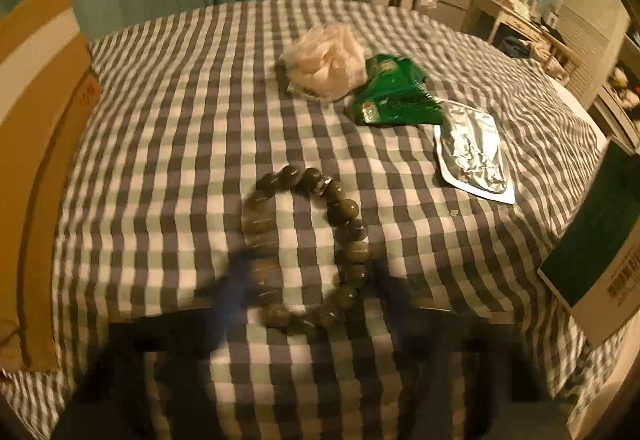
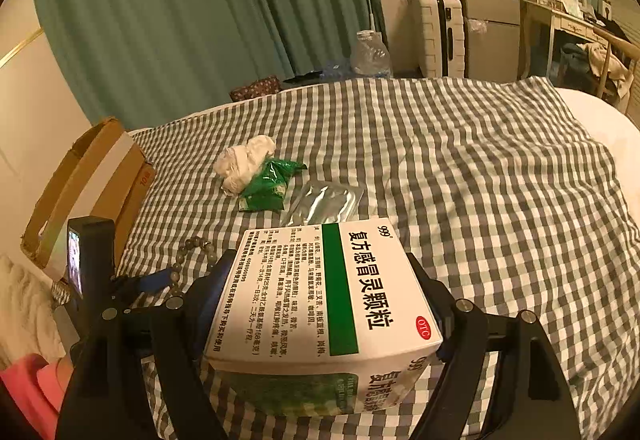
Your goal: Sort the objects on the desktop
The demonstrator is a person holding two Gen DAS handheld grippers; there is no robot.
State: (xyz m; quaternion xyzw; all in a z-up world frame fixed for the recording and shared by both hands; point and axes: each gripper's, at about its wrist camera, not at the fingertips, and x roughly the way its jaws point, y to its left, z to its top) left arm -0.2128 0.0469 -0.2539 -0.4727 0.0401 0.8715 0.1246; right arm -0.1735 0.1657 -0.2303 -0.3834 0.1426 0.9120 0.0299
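Nearest, a white medicine box [image 2: 320,316] is clamped between the jaws of the right gripper [image 2: 320,304], above the checked cloth [image 2: 480,200]. Just left, the blurred left gripper [image 1: 308,292] is seen closed over a bead bracelet [image 1: 344,216]. Beyond are found a silver pouch [image 1: 474,156], green sachets [image 1: 394,96] and a crumpled white bag [image 1: 326,62]; a cardboard box [image 2: 92,180] is set at the left edge.

Medicine box [image 2: 320,304], white with a green band: large black characters "复方感冒灵颗粒", brand mark "999" at its far corner, red oval stamped "OTC" near the front edge. Fine print beside the band is too small to read reliably. Cardboard box [image 2: 120,176]: red marking, illegible.
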